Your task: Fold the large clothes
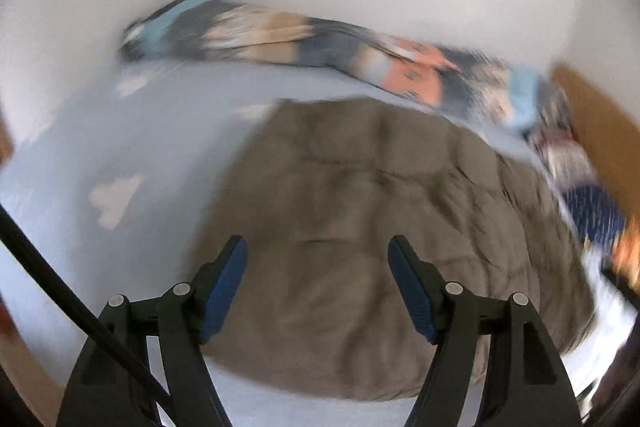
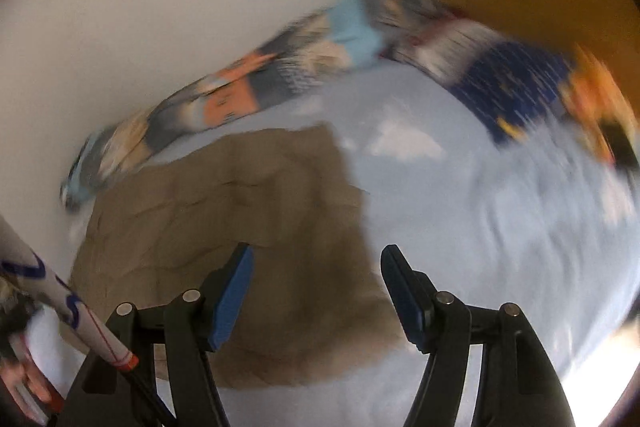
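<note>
Left gripper (image 1: pixel 318 247): jaws apart, nothing between the blue pads, angled down over the cloth.
Right gripper (image 2: pixel 316 255): jaws apart too, empty, tilted down over the cloth's right edge.
Brown garment (image 1: pixel 352 219): flat on the pale blue sheet (image 1: pixel 120 131), squared into a rough rectangle, creased on top.
Progress: released and lying folded at least once by the look of it; further folds or smoothing possibly left.
Far edge: patterned blanket (image 2: pixel 248 95) bunched along the sheet's back, just beyond the garment.
Sharpness: both views blurred, fine detail unreadable.
</note>
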Motion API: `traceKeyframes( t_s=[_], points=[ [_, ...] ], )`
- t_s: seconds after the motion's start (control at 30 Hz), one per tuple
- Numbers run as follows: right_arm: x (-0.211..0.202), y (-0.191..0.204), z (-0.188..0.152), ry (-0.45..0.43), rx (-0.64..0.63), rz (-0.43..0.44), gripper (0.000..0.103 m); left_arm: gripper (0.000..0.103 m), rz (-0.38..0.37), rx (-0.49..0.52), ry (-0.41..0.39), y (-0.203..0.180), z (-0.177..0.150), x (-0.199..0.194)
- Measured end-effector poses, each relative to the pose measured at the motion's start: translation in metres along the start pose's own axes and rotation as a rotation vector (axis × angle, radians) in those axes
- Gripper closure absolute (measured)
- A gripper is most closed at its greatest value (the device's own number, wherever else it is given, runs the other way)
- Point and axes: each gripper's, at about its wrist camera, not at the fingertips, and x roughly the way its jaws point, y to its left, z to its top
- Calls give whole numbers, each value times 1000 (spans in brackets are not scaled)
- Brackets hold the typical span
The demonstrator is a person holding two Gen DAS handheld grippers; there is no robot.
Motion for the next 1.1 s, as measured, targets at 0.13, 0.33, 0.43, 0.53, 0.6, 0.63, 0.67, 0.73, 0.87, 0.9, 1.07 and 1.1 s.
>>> traceKeyframes(
  t_s=[0.13, 0.33, 0.43, 0.53, 0.6, 0.63, 0.67, 0.73, 0.87, 0.9, 1.07, 1.1],
  points=[
    [40, 46, 3, 44, -84, 31, 32, 31, 26, 168, 36, -57, -7, 35],
    [102, 57, -9, 184, -95, -25, 31, 15, 62, 147, 137, -57, -18, 70],
    [114, 56, -14, 216, -99, -43, 27, 12, 56, 132, 152, -56, -18, 80],
    [121, 59, -17, 227, -131, -69, 25, 11, 67, 146, 147, -58, -20, 78],
    [119, 59, -18, 227, -124, -71, 24, 11, 69, 142, 137, -57, -21, 73],
    [118, 57, -16, 225, -113, -67, 24, 11, 69, 138, 133, -57, -20, 71],
    [112, 56, -13, 214, -97, -58, 24, 11, 67, 133, 129, -57, -19, 68],
    [98, 54, -9, 185, -71, -36, 24, 11, 62, 134, 114, -56, -21, 59],
    [60, 49, -8, 116, -73, -67, 24, 11, 53, 164, 86, -58, -26, 42],
    [52, 45, -11, 108, -69, -84, 24, 11, 57, 172, 81, -59, -27, 39],
    [34, 16, -23, 139, 53, -116, 24, 11, 67, 197, 62, -65, -37, 24],
    [33, 13, -26, 147, 70, -126, 24, 11, 66, 198, 66, -67, -40, 24]
  ],
)
